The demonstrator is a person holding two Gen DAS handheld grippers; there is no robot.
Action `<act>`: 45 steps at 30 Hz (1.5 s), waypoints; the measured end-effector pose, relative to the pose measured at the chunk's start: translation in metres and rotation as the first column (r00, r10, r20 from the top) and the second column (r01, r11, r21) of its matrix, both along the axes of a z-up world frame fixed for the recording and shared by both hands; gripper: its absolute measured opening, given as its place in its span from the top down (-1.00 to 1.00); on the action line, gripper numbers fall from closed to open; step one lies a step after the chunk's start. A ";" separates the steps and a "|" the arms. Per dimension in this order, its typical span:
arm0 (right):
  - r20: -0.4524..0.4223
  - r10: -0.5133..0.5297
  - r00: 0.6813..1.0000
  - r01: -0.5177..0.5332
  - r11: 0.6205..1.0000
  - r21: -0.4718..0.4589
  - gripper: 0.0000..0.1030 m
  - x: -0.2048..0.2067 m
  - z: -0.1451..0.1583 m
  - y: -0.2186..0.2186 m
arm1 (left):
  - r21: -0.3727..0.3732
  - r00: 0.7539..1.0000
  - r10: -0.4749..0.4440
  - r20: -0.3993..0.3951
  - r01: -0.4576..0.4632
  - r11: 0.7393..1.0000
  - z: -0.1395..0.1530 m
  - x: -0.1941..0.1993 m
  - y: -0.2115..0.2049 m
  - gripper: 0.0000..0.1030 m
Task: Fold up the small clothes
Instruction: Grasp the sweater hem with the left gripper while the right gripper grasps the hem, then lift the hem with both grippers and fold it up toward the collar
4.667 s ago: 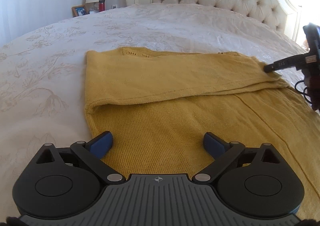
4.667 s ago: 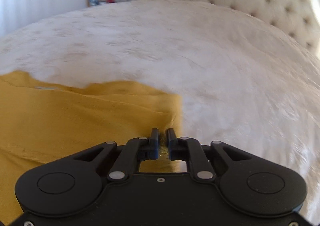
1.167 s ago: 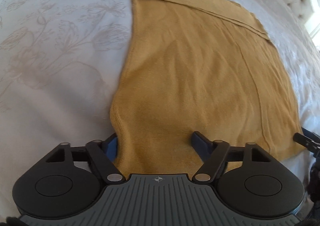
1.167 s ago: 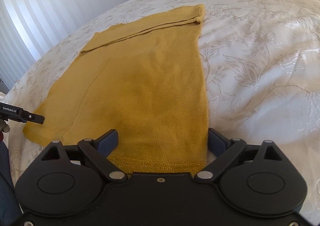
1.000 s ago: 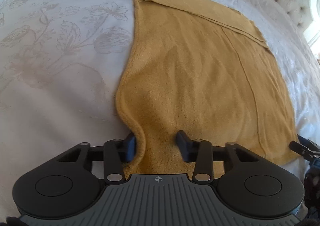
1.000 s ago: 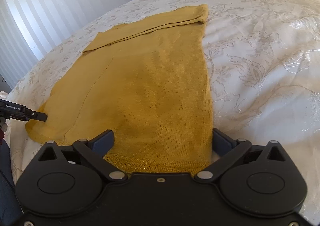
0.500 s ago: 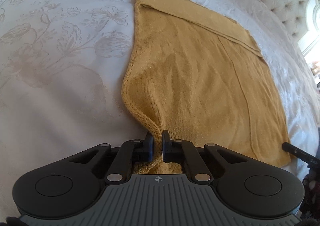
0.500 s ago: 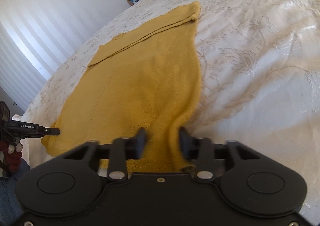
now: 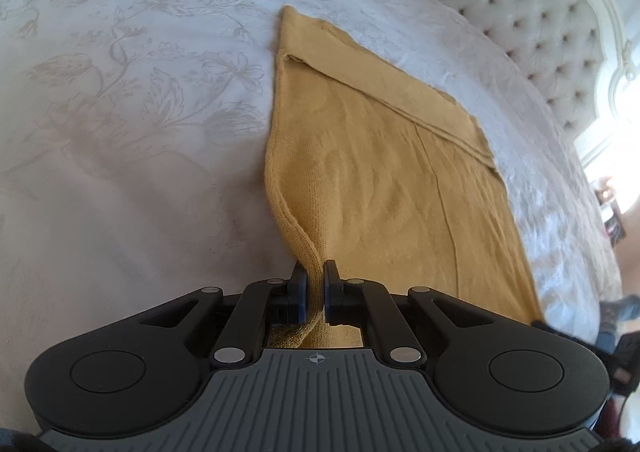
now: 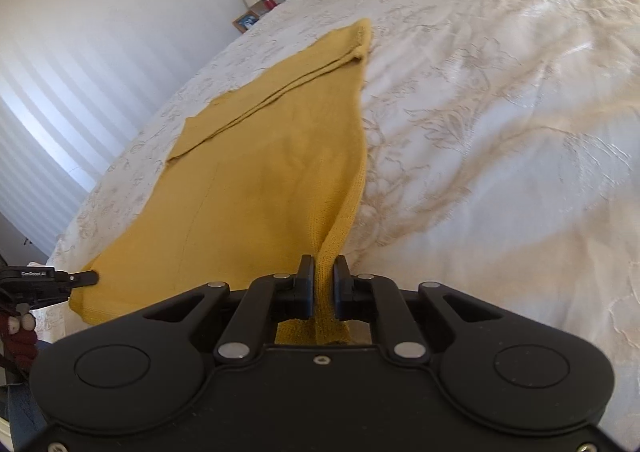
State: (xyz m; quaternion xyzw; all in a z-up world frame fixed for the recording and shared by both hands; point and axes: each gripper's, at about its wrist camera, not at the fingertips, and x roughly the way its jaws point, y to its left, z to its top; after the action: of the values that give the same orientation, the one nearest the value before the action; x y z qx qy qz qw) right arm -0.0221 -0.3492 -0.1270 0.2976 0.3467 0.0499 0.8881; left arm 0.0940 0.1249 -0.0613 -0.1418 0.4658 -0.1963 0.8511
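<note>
Bedspread (image 9: 120, 100), white with a pale floral pattern, fills both views, and the tufted headboard (image 9: 532, 12) curves across the upper right of the left-wrist frame. On it lies the yellow knit garment (image 9: 380, 172), a long rectangle whose long axis runs from the bottom centre of each frame away toward the top, with a band already folded over at its far end, nearest the headboard. The left gripper (image 9: 315, 286) is clamped on one near corner of the hem, the cloth bunched into a ridge between its fingers; the right gripper (image 10: 321, 286) is pinched the same way on the other near corner. I judge the next move to be carrying this near edge up to meet the far end. The loose knit could slip from either pinch, or the two corners could travel unevenly, which would leave a skewed, rumpled fold.
</note>
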 end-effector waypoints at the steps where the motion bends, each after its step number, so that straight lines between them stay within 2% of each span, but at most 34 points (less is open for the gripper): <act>1: -0.002 -0.004 1.000 0.004 1.000 0.000 0.70 0.000 0.000 -0.001 | -0.009 1.000 0.011 -0.005 -0.011 1.000 0.000 0.000 0.003 0.85; 6: -0.013 -0.009 1.000 0.009 1.000 -0.006 0.71 0.000 -0.004 -0.002 | -0.015 0.997 0.073 -0.022 -0.073 0.997 -0.001 0.000 0.014 0.85; 10: -0.019 -0.004 1.000 0.004 1.000 -0.022 0.71 0.000 -0.006 -0.001 | 0.029 0.994 0.094 -0.046 -0.093 0.995 -0.005 0.003 0.016 0.86; 16: -0.023 0.009 1.000 -0.009 1.000 -0.008 0.60 0.001 -0.010 0.000 | 0.102 0.987 0.039 -0.155 -0.023 0.995 -0.025 0.018 0.004 0.86; 20: -0.024 0.009 1.000 -0.009 1.000 0.009 0.58 0.003 -0.013 -0.002 | 0.130 0.984 0.003 -0.180 0.021 0.991 -0.031 0.023 -0.004 0.84; 23: -0.024 0.008 1.000 -0.007 0.999 0.033 0.51 0.004 -0.015 -0.004 | 0.112 0.980 -0.016 -0.199 0.039 0.993 -0.034 0.025 -0.004 0.65; 24: -0.021 0.010 1.000 -0.009 0.999 0.043 0.43 0.003 -0.015 -0.005 | 0.098 0.979 -0.026 -0.201 0.046 0.994 -0.034 0.025 -0.004 0.55; 25: -0.018 0.014 1.000 -0.013 0.998 0.054 0.34 0.003 -0.015 -0.005 | 0.095 0.979 -0.031 -0.200 0.051 0.994 -0.033 0.024 -0.005 0.53; 28: -0.014 0.029 0.999 -0.028 0.998 0.054 0.24 0.003 -0.014 -0.002 | 0.076 0.981 -0.030 -0.193 0.046 0.996 -0.032 0.022 -0.003 0.56; 29: -0.016 0.033 0.999 -0.032 0.998 0.049 0.24 0.003 -0.013 -0.001 | 0.065 0.981 -0.030 -0.193 0.043 0.997 -0.032 0.021 -0.001 0.61; 30: -0.017 0.035 0.999 -0.034 0.998 0.048 0.24 0.003 -0.013 0.000 | 0.048 0.980 -0.030 -0.196 0.041 0.998 -0.032 0.021 0.001 0.75; 35: -0.022 0.032 0.999 -0.031 0.998 0.056 0.24 0.000 -0.012 -0.001 | 0.037 0.986 0.007 -0.165 -0.001 0.999 -0.025 0.016 0.007 0.78; 36: -0.024 0.029 0.999 -0.028 0.998 0.057 0.24 0.000 -0.012 -0.001 | 0.045 0.987 0.030 -0.159 -0.023 0.999 -0.024 0.016 0.008 0.74; 37: -0.025 0.028 0.999 -0.027 0.998 0.059 0.24 0.000 -0.012 -0.002 | 0.057 0.987 0.049 -0.155 -0.041 0.998 -0.023 0.016 0.009 0.47; 38: -0.026 0.029 0.999 -0.027 0.998 0.059 0.24 0.000 -0.012 -0.002 | 0.058 0.986 0.054 -0.158 -0.046 0.997 -0.023 0.016 0.009 0.30; 39: -0.026 0.030 0.999 -0.028 0.998 0.058 0.24 0.001 -0.013 -0.002 | 0.045 0.985 0.047 -0.164 -0.040 0.998 -0.023 0.017 0.009 0.02; 40: -0.026 0.030 0.999 -0.029 0.998 0.057 0.24 0.001 -0.013 -0.002 | 0.029 0.986 0.032 -0.166 -0.027 0.999 -0.023 0.016 0.008 -0.16; 42: -0.027 0.030 0.999 -0.028 0.998 0.060 0.24 0.001 -0.013 -0.002 | 0.040 0.987 0.006 -0.158 0.000 0.999 -0.022 0.016 0.004 -0.25; 45: -0.027 0.028 0.999 -0.026 0.997 0.071 0.24 0.001 -0.014 -0.003 | 0.086 0.985 -0.011 -0.172 0.026 0.996 -0.027 0.019 -0.005 -0.25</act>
State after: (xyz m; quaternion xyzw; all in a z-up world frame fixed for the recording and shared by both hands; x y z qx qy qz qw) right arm -0.0211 -0.3523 -0.1408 0.3247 0.3612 0.0700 0.8713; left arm 0.1132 0.1201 -0.0879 -0.1163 0.5469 -0.1708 0.8113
